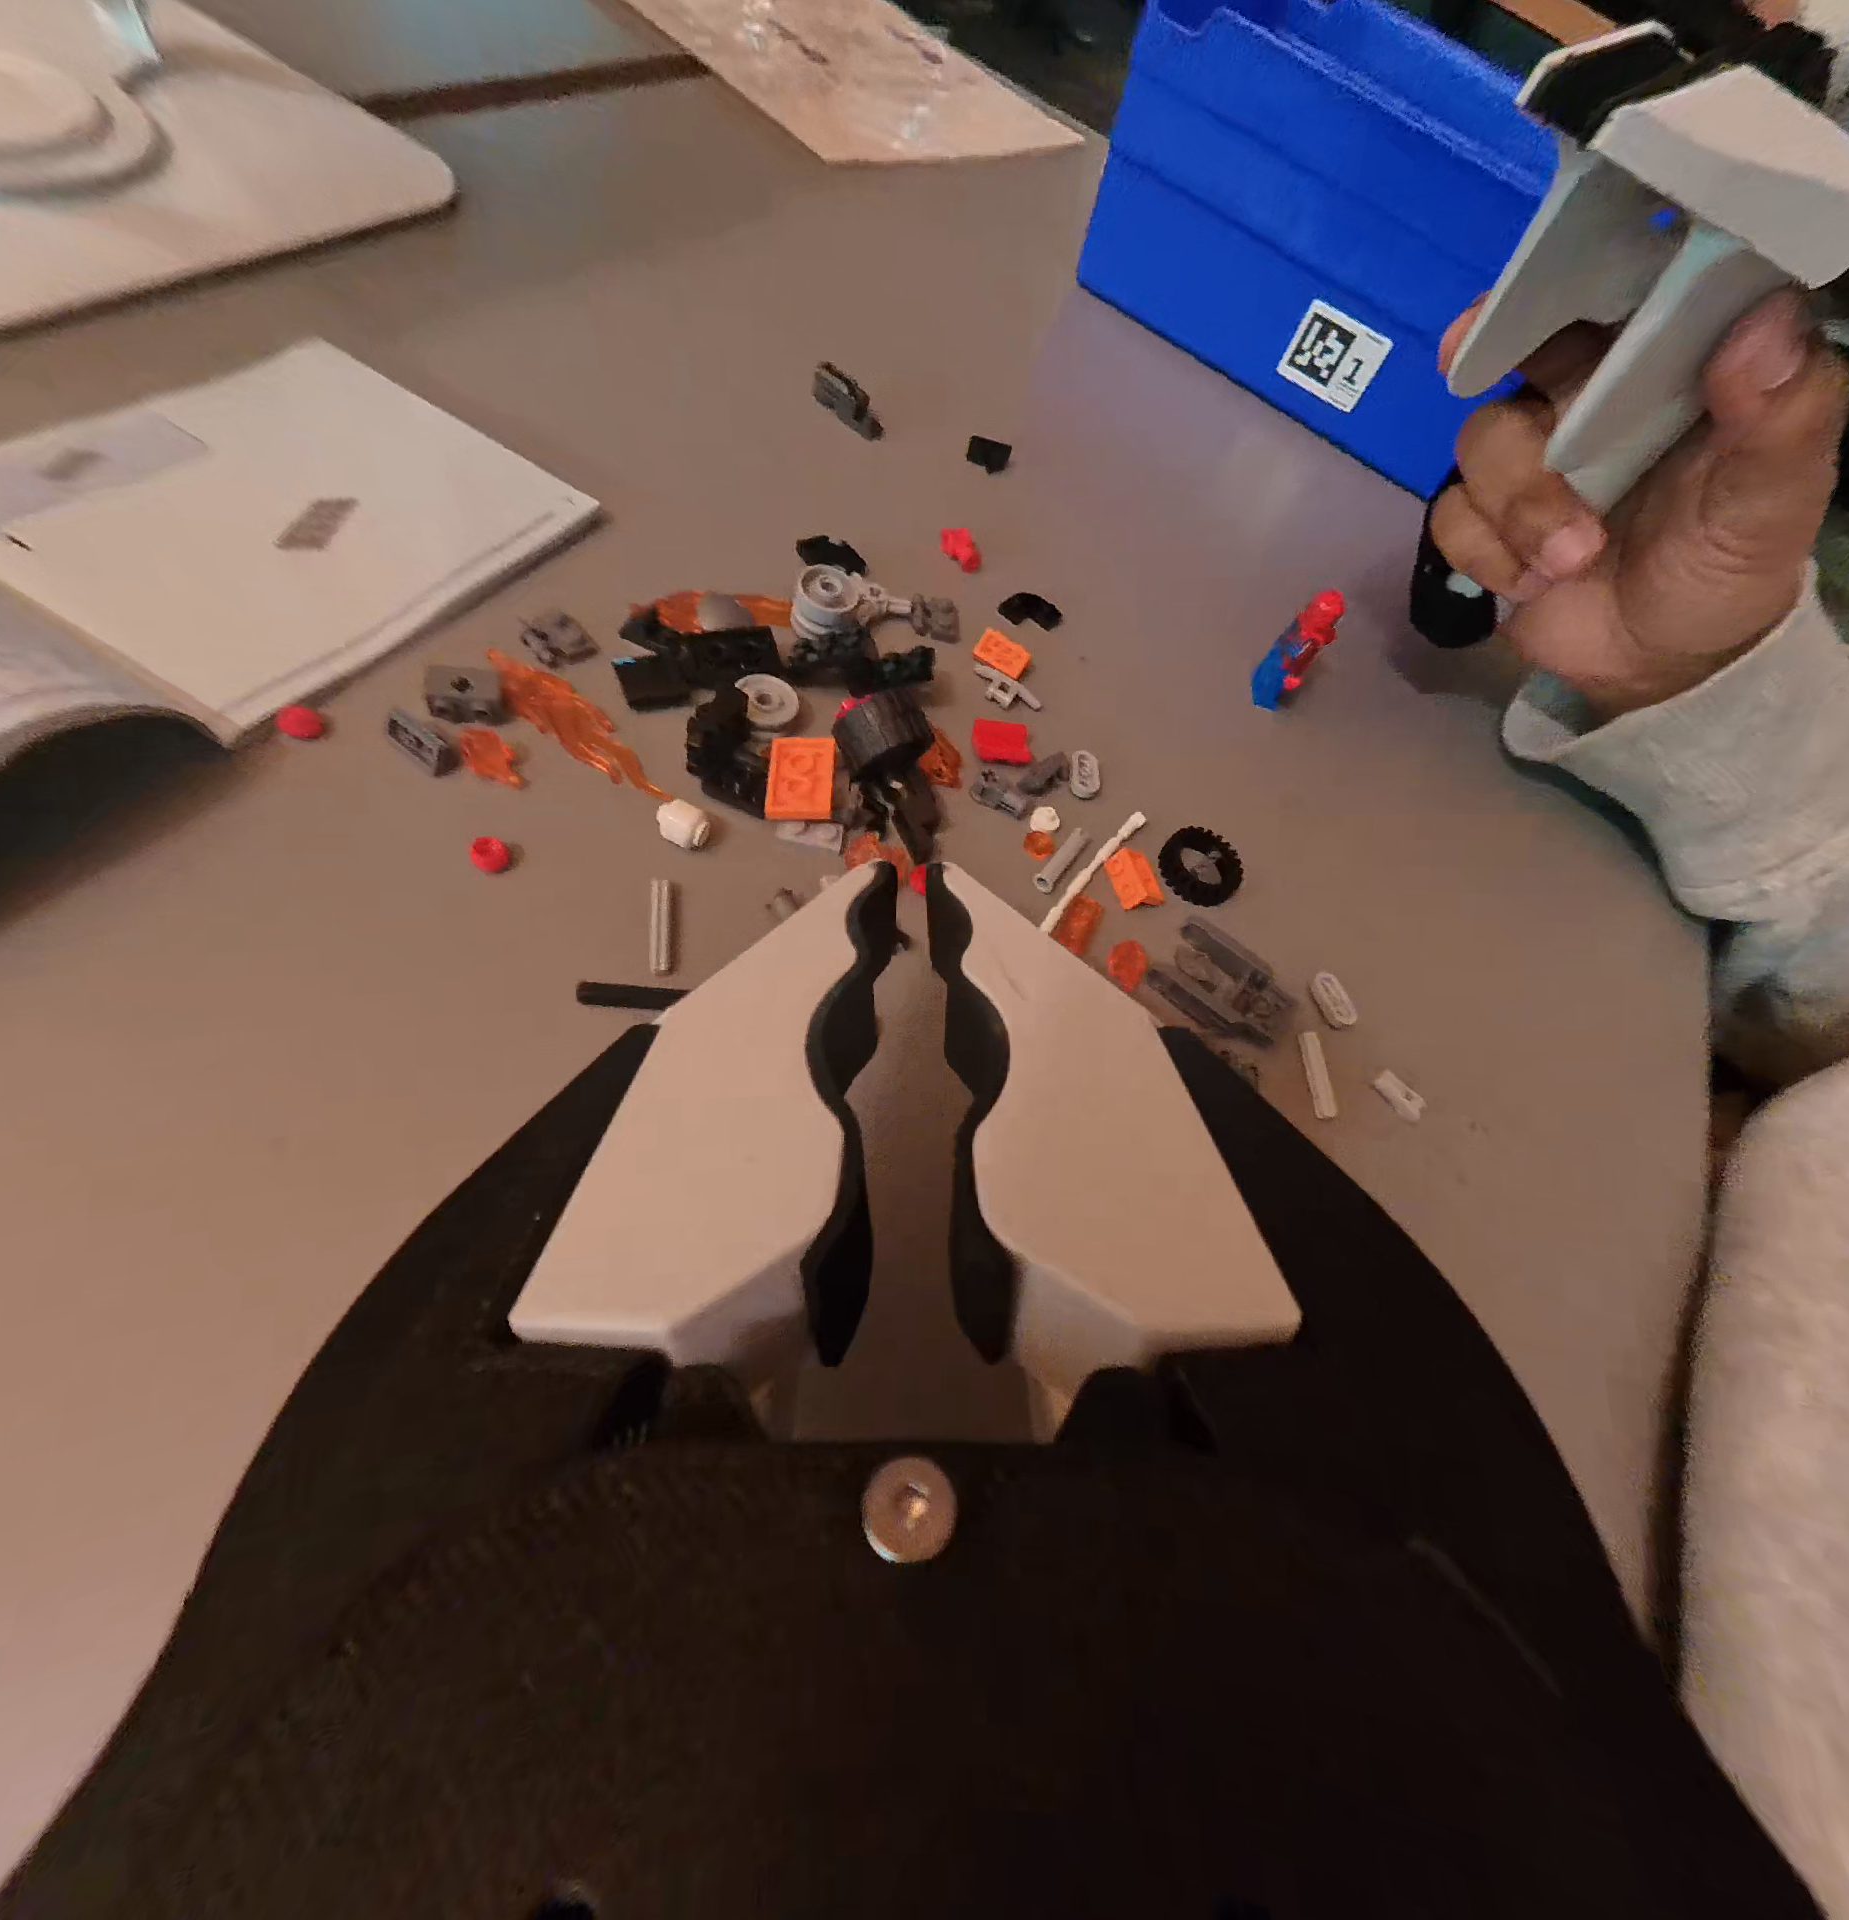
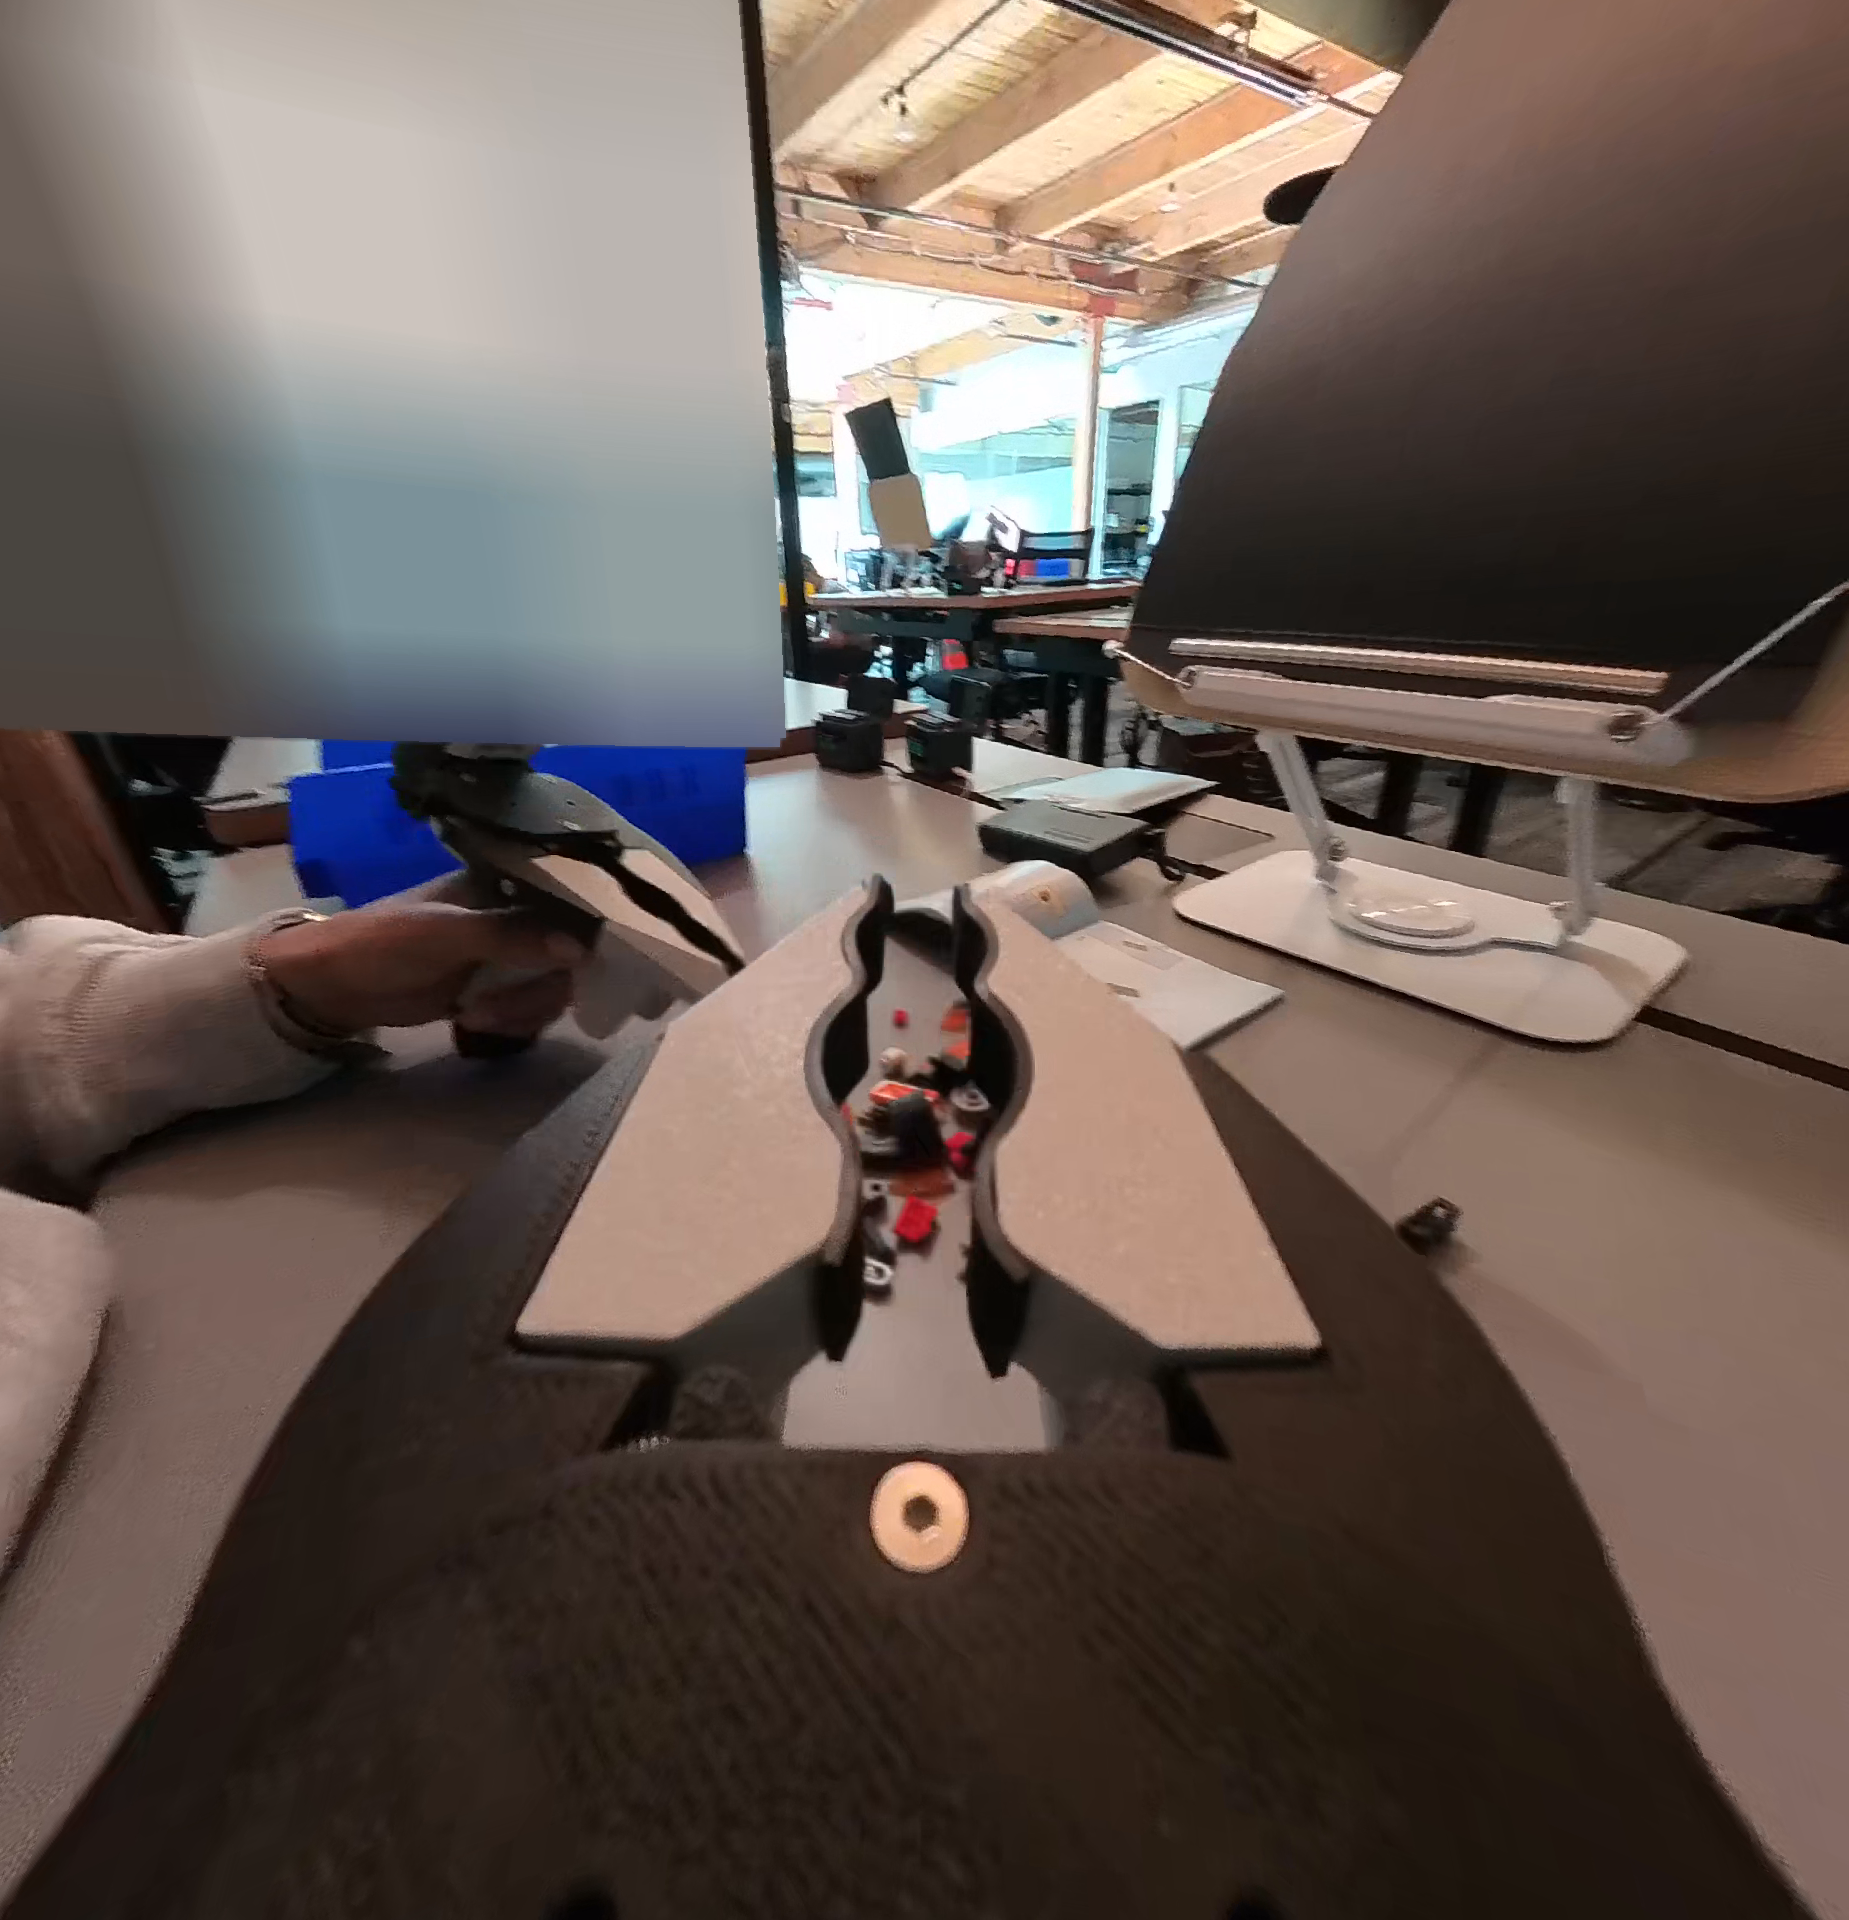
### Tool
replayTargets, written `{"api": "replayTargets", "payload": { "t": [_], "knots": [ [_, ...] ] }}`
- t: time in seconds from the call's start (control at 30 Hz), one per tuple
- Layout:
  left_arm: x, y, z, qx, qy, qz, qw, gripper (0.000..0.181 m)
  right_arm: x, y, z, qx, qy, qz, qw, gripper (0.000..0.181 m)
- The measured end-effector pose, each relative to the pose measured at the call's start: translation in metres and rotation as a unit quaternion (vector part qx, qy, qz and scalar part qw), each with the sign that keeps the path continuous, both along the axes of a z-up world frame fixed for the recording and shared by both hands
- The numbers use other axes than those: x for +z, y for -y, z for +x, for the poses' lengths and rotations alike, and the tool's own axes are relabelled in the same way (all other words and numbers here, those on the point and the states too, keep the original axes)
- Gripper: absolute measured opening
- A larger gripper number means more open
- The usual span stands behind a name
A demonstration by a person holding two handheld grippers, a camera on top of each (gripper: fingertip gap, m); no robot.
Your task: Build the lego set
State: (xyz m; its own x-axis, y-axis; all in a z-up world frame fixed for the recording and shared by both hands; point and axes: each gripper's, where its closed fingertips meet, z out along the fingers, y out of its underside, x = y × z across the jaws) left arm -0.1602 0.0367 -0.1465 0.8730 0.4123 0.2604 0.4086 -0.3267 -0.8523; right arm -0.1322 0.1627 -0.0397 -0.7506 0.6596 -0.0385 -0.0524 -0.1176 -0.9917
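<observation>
Dim warm indoor light, soft shadows; fisheye bending at edges; slight motion blur; bright background windows.

Two tools (image 1: 907,878), one minifigure (image 1: 1299,646), one booklet (image 1: 276,540), one blue bin (image 1: 1284,208), two orange plates (image 1: 800,777)

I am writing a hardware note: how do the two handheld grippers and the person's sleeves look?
Each gripper, left gripper and right gripper, has a broad black textured body with a silver screw, and two pale grey wedge fingers edged with wavy black pads. The sleeves are light grey knit; one wrist wears a bracelet.
</observation>
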Motion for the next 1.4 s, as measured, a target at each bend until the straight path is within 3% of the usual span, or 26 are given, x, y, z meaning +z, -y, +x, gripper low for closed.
{"api": "replayTargets", "payload": {
  "t": [0.2, 0.3, 0.53, 0.87, 1.4],
  "knots": [
    [0.004, 0.004, -0.005, 0.013, 0.031, 0.029, 0.999, 0.009, -0.001, -0.009, -0.005, -0.028, -0.001, 0.007, 1.0, 0.01],
    [0.006, 0.0, 0.001, -0.005, 0.028, 0.033, 0.999, 0.017, -0.015, -0.003, -0.01, -0.06, -0.006, 0.076, 0.995, 0.007],
    [0.007, -0.003, 0.003, -0.013, -0.001, 0.024, 1.0, 0.022, -0.03, 0.021, -0.004, -0.048, -0.032, 0.164, 0.985, 0.004],
    [0.027, 0.004, -0.006, 0.016, -0.034, 0.074, 0.997, 0.022, -0.025, 0.042, 0.011, -0.028, -0.074, 0.183, 0.98, 0.0],
    [0.024, 0.004, -0.008, 0.027, -0.04, 0.063, 0.997, 0.017, -0.033, 0.046, 0.011, -0.035, -0.083, 0.216, 0.972, 0.0]
  ]
}}
